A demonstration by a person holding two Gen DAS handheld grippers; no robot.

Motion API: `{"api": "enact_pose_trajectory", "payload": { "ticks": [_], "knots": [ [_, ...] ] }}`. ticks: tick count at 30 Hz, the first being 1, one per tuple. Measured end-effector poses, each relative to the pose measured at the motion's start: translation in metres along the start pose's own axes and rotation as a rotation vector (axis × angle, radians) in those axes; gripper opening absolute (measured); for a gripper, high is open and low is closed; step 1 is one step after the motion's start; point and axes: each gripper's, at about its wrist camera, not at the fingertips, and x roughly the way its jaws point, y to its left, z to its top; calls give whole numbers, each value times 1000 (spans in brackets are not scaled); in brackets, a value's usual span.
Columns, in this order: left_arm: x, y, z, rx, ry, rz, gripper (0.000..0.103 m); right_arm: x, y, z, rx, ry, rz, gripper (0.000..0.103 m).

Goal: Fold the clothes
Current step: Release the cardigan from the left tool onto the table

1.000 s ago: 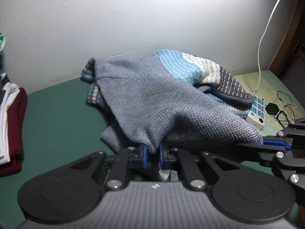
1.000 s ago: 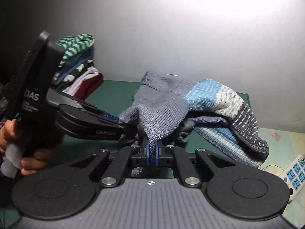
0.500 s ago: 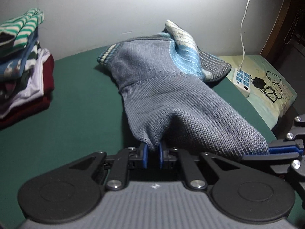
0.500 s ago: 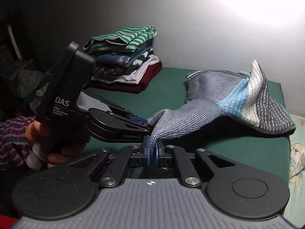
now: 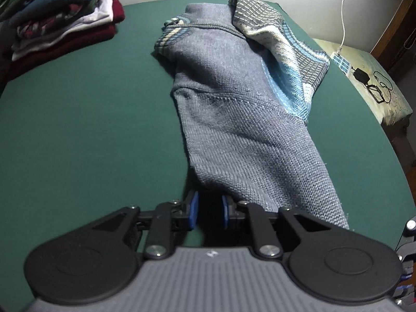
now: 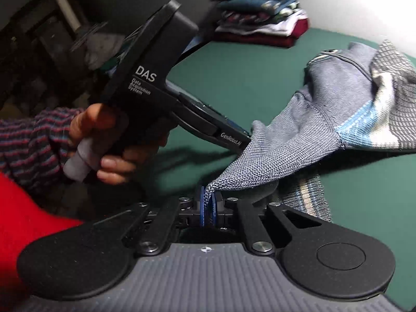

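1. Sweater (image 5: 234,119) (grey knit, blue and cream striped parts) lies stretched lengthwise across the green table (image 5: 78,130), from near the far edge to the near edge.
2. Left gripper (image 5: 209,214) jaws are opening; a narrow gap shows between the blue pads, no fabric in it, and the sweater's hem sits just beyond the tips.
3. Right gripper (image 6: 208,206) is clamped tight on a pinch of the grey hem, lifting it off the table.
4. A hand (image 6: 111,140) in a striped sleeve holds the left gripper's handle.
5. Folded clothes stack (image 5: 52,20) sits at the table's far left corner, well apart from the sweater.
6. Power strip (image 5: 342,62) with white cable lies beyond the table's right edge.
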Motion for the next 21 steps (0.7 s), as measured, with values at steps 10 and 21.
{"api": "enact_pose_trajectory", "payload": {
  "ticks": [10, 21],
  "knots": [
    [-20, 9, -16, -34, -76, 122, 45, -34, -56, -9, 108, 10, -326, 6],
    [-5, 7, 10, 54, -144, 151, 55, -54, -81, -40, 172, 56, -569, 8]
  ]
}}
